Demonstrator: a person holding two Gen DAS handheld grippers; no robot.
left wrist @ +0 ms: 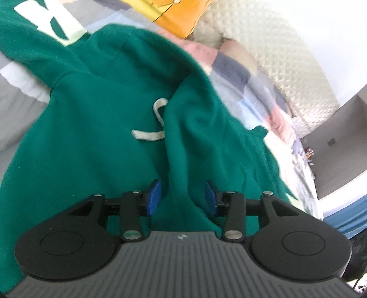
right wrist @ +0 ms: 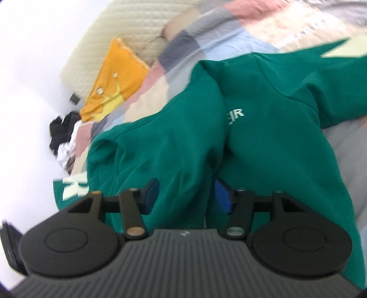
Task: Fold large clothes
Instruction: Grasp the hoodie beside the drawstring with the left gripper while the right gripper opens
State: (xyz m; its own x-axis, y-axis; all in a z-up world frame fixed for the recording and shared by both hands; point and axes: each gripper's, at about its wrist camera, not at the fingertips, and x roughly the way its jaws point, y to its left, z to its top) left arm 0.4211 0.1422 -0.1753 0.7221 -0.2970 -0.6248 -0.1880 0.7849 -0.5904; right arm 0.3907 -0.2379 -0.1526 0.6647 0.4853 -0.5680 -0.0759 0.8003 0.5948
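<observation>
Green hoodie lies spread on the bed's patchwork quilt, drawstring showing. Left tongs open; a ridge of hoodie fabric stands between the pads, unpressed. Right tongs likewise open over a fold. Orange cushion at 10 o'clock of the hoodie.

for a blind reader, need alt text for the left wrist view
A green hoodie with a pale drawstring lies spread on a patchwork bedspread, seen blurred from just above. The left gripper hangs low over it, its blue pads apart with a ridge of the green cloth between them. An orange cushion lies beyond.
</observation>
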